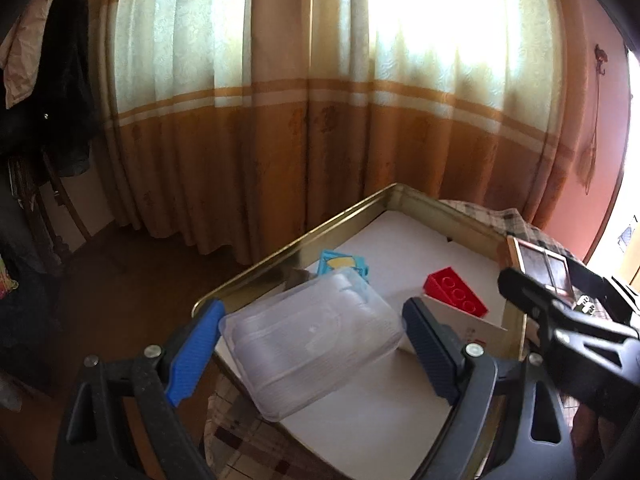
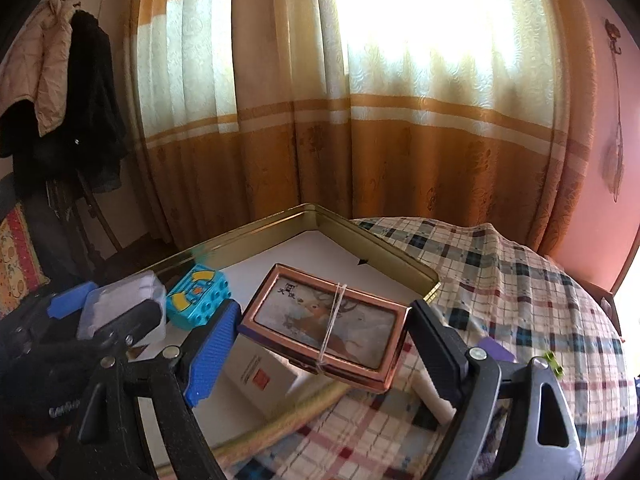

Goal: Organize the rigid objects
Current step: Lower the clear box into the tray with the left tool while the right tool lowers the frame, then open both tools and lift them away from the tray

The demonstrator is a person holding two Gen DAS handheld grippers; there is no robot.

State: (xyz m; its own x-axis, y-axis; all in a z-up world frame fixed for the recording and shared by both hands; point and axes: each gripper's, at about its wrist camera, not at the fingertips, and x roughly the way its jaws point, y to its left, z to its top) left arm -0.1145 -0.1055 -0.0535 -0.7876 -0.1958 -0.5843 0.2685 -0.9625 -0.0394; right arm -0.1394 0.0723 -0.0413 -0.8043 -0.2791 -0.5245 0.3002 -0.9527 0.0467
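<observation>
Right wrist view: copper-framed case (image 2: 326, 322) gripped between wide-spread right claw (image 2: 324, 344) fingers.

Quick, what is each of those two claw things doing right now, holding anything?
Left gripper: closed on the clear plastic box, held over the gold tray.
Right gripper: closed on the rose-gold deer case.

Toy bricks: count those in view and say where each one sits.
2. The red brick and the teal brick lie inside the gold tray. Others may be hidden.
</observation>
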